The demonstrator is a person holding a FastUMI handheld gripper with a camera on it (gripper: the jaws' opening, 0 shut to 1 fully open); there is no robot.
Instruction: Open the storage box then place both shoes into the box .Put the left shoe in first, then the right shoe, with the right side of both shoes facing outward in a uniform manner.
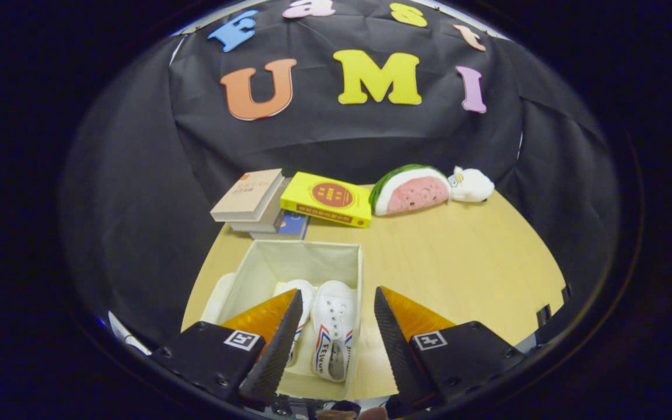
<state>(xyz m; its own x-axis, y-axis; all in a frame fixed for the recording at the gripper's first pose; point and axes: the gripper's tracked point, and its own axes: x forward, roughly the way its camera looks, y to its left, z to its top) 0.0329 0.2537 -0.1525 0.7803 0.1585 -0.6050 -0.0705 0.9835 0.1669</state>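
An open beige fabric storage box [266, 265] stands on the wooden table just ahead of my fingers. Two white canvas shoes lie inside it side by side. One shoe [334, 329] shows fully between my fingers, its red and blue stripe visible on the side. The other shoe [301, 291] lies to its left, partly hidden behind my left finger [280, 338]. My gripper [337, 298] hovers above the box, open, with nothing between its fingers. The box's lid [217, 297] appears as a pale flap beside its left wall.
Beyond the box lie a stack of books [254, 201] and a yellow book [327, 198]. A watermelon-slice plush [412, 189] and a small white plush [471, 185] rest at the table's [458, 262] back. Black cloth surrounds the table.
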